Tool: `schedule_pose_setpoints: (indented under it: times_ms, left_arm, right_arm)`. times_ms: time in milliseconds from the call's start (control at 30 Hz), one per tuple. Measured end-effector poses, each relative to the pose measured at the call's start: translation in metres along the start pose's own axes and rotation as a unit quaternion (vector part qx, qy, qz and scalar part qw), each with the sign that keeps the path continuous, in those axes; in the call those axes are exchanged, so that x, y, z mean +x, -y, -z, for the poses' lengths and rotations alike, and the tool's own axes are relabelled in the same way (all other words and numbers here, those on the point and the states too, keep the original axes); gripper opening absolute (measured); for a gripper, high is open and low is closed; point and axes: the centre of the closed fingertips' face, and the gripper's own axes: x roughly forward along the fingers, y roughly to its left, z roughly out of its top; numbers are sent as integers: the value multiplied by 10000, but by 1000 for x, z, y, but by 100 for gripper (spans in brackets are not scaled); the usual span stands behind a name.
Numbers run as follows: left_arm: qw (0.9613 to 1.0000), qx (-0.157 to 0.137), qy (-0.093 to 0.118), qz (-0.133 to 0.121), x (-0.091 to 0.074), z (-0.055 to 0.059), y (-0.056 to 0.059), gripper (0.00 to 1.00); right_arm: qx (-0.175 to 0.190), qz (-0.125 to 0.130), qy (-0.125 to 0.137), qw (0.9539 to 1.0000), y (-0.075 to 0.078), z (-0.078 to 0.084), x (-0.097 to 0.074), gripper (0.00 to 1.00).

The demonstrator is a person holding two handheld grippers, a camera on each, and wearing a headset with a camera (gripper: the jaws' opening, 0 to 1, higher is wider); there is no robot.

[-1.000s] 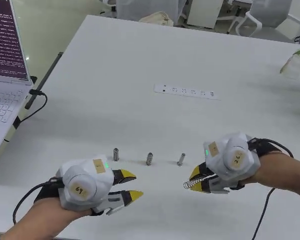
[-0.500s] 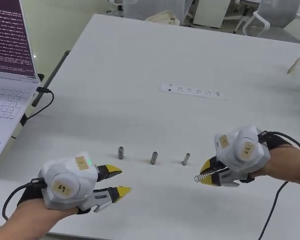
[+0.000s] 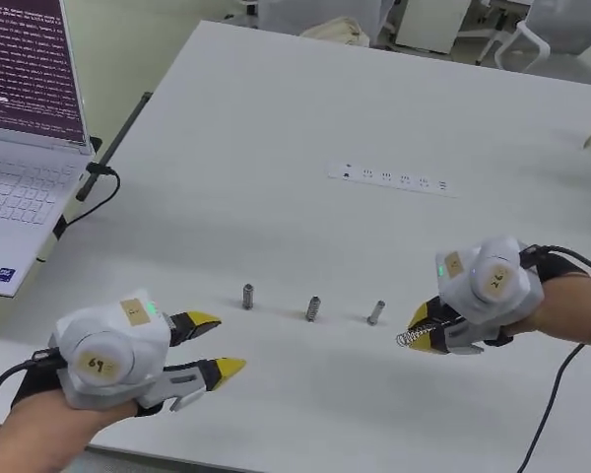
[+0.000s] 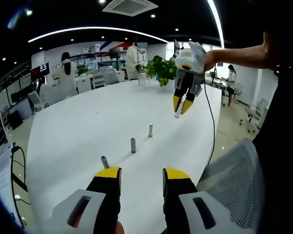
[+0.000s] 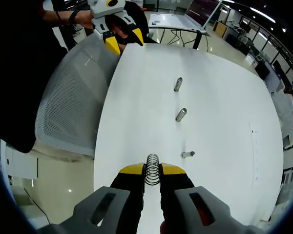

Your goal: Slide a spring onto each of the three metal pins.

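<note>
The right claw [image 3: 422, 331] is pinched shut on a spring [image 3: 408, 338]. The spring sticks out past the yellow tips toward the right-end pin [image 3: 375, 313], near it but apart from it. The three metal pins [image 3: 313, 308] stand in a row on the white bench [image 3: 276, 148], between the two claws. The left claw [image 3: 217, 343] hovers near the row's left end, jaws parted wide, holding nothing. A laptop [image 3: 30, 99] sits open off to the left.

White table [image 3: 276, 108], laptop [image 3: 30, 79], perhaps office chairs [image 3: 528, 32]
</note>
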Motion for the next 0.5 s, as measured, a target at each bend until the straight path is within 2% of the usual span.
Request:
schedule_pose_setpoints:
  times_ms: [500]
  left_arm:
    - [9993,-227,6,-313,-15,8,-21,35]
  right_arm:
    - [43,-67,-170,9998,14,6,12,9]
